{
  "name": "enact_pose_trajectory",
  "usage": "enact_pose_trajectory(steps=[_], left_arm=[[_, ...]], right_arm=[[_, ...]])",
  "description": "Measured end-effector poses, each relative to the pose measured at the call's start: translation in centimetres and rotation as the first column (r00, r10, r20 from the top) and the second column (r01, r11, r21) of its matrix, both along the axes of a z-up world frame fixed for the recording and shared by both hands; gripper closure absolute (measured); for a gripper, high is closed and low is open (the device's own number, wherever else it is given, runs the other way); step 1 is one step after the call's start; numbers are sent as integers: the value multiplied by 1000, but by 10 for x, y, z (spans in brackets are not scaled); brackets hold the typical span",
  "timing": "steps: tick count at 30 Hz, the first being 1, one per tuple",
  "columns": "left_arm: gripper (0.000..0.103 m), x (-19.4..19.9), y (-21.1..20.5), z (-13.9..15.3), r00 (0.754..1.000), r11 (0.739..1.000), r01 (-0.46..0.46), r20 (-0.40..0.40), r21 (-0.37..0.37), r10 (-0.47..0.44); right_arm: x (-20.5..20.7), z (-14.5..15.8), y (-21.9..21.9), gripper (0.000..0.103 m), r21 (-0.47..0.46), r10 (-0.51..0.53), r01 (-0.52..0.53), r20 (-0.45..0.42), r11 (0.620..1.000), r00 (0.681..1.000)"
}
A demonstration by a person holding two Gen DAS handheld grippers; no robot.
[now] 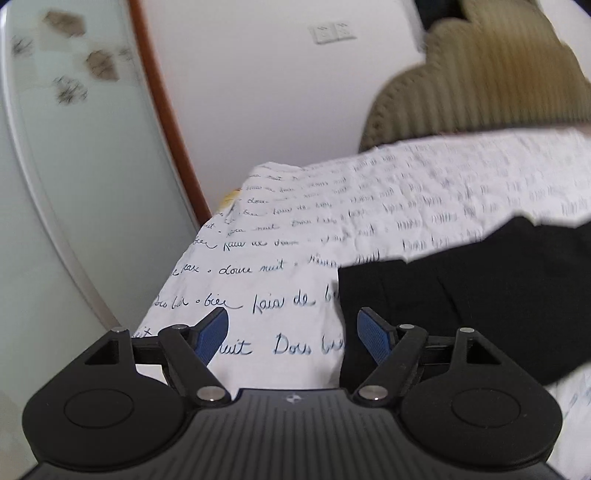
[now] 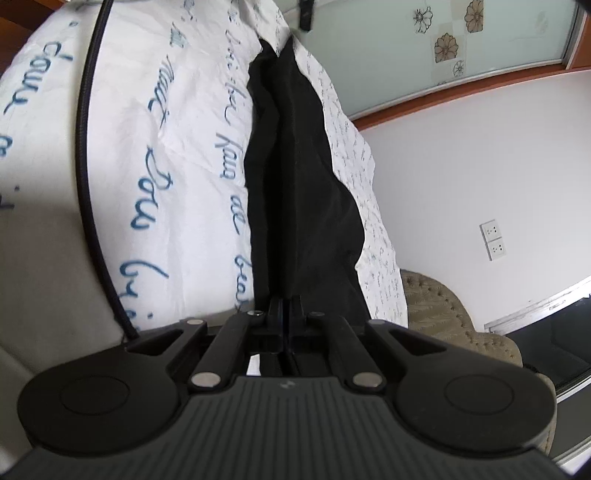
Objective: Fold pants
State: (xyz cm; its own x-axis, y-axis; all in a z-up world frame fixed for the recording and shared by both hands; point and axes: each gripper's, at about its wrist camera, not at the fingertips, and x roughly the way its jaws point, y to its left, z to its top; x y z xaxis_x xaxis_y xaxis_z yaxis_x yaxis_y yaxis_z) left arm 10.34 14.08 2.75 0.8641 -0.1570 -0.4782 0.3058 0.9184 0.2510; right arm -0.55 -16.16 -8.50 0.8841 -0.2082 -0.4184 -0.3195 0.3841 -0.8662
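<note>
**Left jaws spread, right jaws clamped on the black pants**

Left wrist view first, and nearest the lens is the left gripper (image 1: pixel 291 332), its blue pads (image 1: pixel 212 334) standing wide apart with nothing between them. Bare sheet shows in the gap. The right-hand pad sits just over the near corner of the pants (image 1: pixel 480 291), a flat black slab of cloth lying on the bed sheet (image 1: pixel 280 229), which is white with blue handwritten script running across it. The pants occupy the right half of the view, and their left edge runs up from the gripper. Beyond the bed's far edge stands a ribbed olive-brown armchair (image 1: pixel 480 81), blurred, against a white wall carrying a double wall socket (image 1: pixel 334 32). To the left, a frosted glass panel (image 1: pixel 74 147) with flower prints, edged by a brown wooden frame (image 1: pixel 166 110).

Over to the right wrist view. Up close, the right gripper (image 2: pixel 284 314) has its jaws pressed together, pinching the near end of the pants (image 2: pixel 295 166). From that pinch the black cloth stretches straight away in a long narrow band, a lengthwise crease down its middle, lying across the scripted bed sheet (image 2: pixel 166 147). A black cable (image 2: pixel 85 129) curves down the left side over the sheet. On the right, the armchair (image 2: pixel 436 306) sits just beside the bed, with the wall socket (image 2: pixel 493 240) above it and the flowered glass panel (image 2: pixel 480 48) further up.
</note>
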Motion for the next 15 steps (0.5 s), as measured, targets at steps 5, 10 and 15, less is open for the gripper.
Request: enact_pose_trajectory(steps=[5,10,15], left_arm=[[26,-2,-37,3,996,997,72,-46,-39,-73],[26,-5,-85,-29,992,987,117,-60,107,-111],[26,-4,-91,-43,995,981,61,-93,182,-44]], right_arm=[[-3,-4,4,101,17,-26,26,-10,1000,1000],[-7,-1,10,100,36,-40,41,-10,999,999],[-16,0,13,100,77,-56,57,-11,995,998]])
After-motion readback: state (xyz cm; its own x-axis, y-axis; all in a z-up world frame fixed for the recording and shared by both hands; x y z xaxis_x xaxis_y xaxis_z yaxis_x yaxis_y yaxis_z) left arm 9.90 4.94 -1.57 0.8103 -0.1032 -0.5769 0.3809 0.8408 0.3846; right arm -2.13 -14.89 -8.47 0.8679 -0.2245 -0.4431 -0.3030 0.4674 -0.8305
